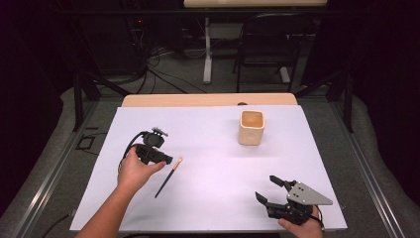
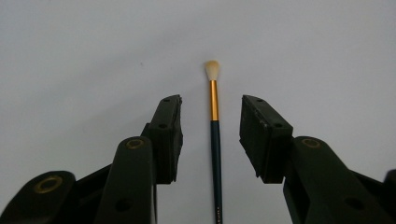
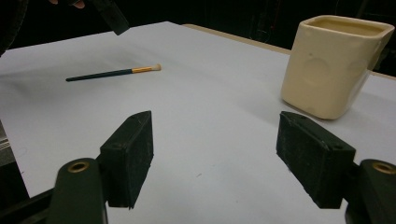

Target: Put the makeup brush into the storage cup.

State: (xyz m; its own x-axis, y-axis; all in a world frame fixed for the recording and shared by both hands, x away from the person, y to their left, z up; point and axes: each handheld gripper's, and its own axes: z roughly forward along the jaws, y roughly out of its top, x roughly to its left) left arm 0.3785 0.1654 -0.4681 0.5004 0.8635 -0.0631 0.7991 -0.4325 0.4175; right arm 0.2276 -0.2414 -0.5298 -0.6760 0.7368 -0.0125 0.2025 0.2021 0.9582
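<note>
A white sheet [image 1: 213, 198] covered the table, and the person's two forearms entered from the near edge. The left hand [image 1: 133, 171] reached forward over the left half of the sheet, wrist roughly straight, fingers wrapped around the left gripper [image 1: 168, 160], whose cable looped up and back behind it. That gripper pointed down and to the right toward a thin brush [image 1: 169, 177] lying flat on the sheet, its dark green handle running back toward the person and its pale tip angled away. In the left gripper view the left gripper [image 2: 211, 109] stood over the brush [image 2: 215, 135] with its jaws parted to a moderate gap, one on each side of the gold ferrule and upper handle, neither pad touching it. The right hand [image 1: 302, 229] sat low at the near right corner of the sheet, only partly in frame, holding the right gripper [image 1: 267, 189] with its grey three-cornered plate on top and its jaws aimed up and to the left. Those jaws were spread wide with nothing between them, as the right gripper view confirmed [image 3: 215, 140]. A cream, square-mouthed cup [image 1: 251, 127] stood upright toward the far right of the sheet, well apart from both grippers and from the brush.
</note>
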